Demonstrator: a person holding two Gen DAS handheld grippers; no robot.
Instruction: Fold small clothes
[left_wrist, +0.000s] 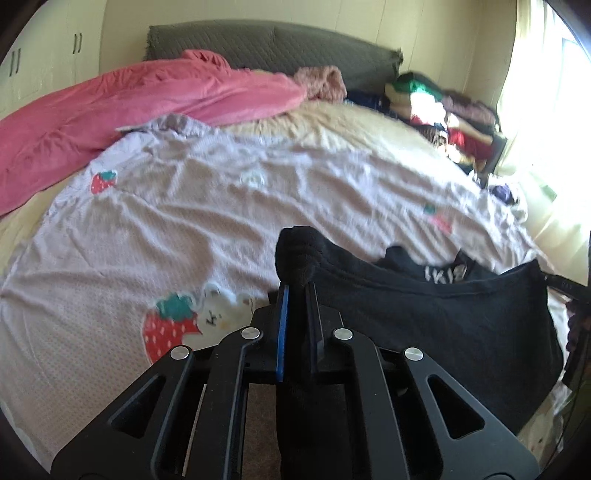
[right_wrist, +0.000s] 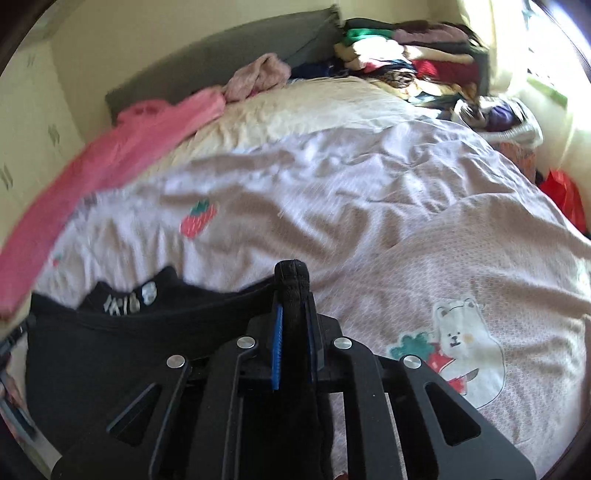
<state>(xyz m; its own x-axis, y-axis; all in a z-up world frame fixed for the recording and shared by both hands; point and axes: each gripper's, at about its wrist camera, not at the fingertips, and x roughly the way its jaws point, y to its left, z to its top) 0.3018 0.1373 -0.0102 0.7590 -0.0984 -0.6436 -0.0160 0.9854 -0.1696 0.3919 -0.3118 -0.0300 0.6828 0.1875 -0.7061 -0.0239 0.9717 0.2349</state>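
A small black garment (left_wrist: 436, 314) with white print near its neck hangs stretched between my two grippers above the bed. In the left wrist view my left gripper (left_wrist: 297, 291) is shut on a bunched black corner of it, which sticks out past the fingertips. The cloth runs off to the right from there. In the right wrist view my right gripper (right_wrist: 295, 306) is shut on the other bunched corner of the black garment (right_wrist: 122, 339), which spreads away to the left. The jaws of both stand nearly together with cloth pinched between the blue pads.
Under the garment lies a pale lilac quilt (left_wrist: 221, 206) with strawberry and bear prints. A pink blanket (left_wrist: 110, 110) lies at the far left, by a grey headboard (left_wrist: 258, 48). Stacked folded clothes (right_wrist: 417, 59) stand at the far right, near a bright window.
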